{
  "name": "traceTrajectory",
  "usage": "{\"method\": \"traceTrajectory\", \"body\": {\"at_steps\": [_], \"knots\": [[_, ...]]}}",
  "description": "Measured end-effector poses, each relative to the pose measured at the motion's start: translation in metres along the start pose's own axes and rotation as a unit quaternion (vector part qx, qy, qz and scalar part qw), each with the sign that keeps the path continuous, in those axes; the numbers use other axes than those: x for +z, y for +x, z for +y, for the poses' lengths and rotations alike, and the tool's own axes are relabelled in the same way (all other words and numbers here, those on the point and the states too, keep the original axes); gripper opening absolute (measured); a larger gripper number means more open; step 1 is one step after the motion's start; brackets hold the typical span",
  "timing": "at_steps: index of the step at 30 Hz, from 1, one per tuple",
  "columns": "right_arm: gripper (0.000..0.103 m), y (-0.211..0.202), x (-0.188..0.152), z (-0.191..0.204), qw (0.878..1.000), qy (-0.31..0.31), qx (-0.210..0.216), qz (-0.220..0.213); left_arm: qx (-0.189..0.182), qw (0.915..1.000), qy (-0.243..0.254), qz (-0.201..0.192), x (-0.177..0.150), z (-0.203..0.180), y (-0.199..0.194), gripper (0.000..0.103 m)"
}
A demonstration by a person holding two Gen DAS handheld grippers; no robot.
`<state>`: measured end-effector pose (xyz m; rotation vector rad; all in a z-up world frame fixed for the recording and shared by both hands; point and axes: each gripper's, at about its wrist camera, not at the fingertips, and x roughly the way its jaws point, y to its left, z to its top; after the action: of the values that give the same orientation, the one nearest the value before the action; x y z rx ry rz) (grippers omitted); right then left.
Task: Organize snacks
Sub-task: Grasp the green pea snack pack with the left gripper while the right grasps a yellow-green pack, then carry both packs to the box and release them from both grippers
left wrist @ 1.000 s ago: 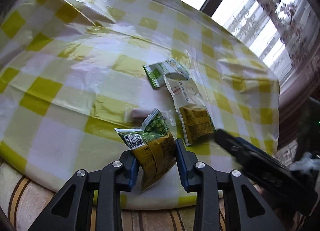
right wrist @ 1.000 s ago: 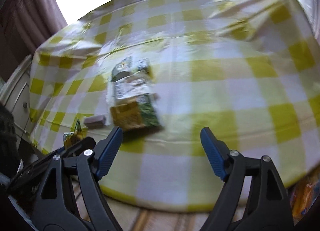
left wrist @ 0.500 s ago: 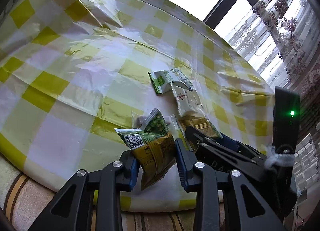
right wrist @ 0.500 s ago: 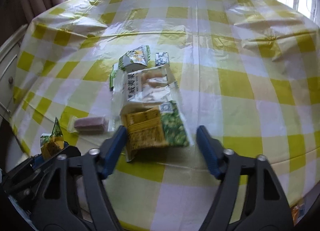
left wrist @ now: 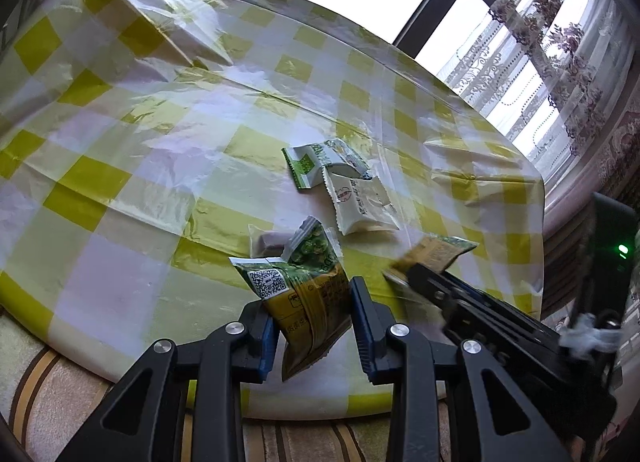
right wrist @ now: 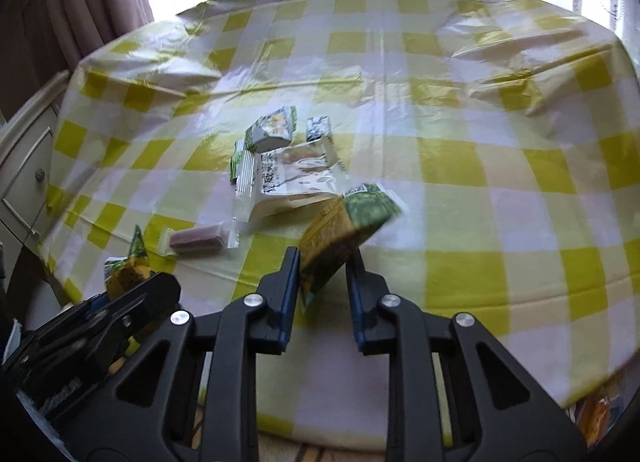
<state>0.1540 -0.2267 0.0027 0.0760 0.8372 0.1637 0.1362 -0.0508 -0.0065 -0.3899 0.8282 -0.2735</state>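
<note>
My left gripper (left wrist: 312, 316) is shut on a green-and-yellow pea snack packet (left wrist: 302, 286) and holds it above the near table edge. My right gripper (right wrist: 322, 282) is shut on a second yellow-and-green snack packet (right wrist: 344, 222), lifted and tilted; it also shows in the left wrist view (left wrist: 434, 256). On the table lie a white biscuit packet (right wrist: 288, 178), a small green-white packet (right wrist: 272, 130), a small green square packet (right wrist: 319, 128) and a clear-wrapped pink bar (right wrist: 198, 240).
The round table (right wrist: 500, 150) has a wrinkled yellow-and-white checked plastic cover. A window with lace curtains (left wrist: 560, 42) stands behind it. A white drawer cabinet (right wrist: 24, 166) is at the left, and striped carpet (left wrist: 36, 394) lies below the near edge.
My right gripper has closed on the yellow-and-green packet and lifted it off the table. My left gripper still holds its packet, shifted little.
</note>
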Motion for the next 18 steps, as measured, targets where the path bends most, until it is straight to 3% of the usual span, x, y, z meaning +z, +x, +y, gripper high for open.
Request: {"method": "traceTrajectory", "body": {"at_steps": [10,18], "knots": [[0.025,-0.058,-0.029,-0.034,0.998,0.051,-0.001,-0.033,-0.018,0.9991,0.038,-0.001,-0.007,-0.034,-0.01,0.033],[0.025,-0.107,-0.056,-0.085,0.993,0.106,-0.013,-0.054,-0.062,0.9949,0.077,0.019,-0.027,-0.084,-0.01,0.033]]}}
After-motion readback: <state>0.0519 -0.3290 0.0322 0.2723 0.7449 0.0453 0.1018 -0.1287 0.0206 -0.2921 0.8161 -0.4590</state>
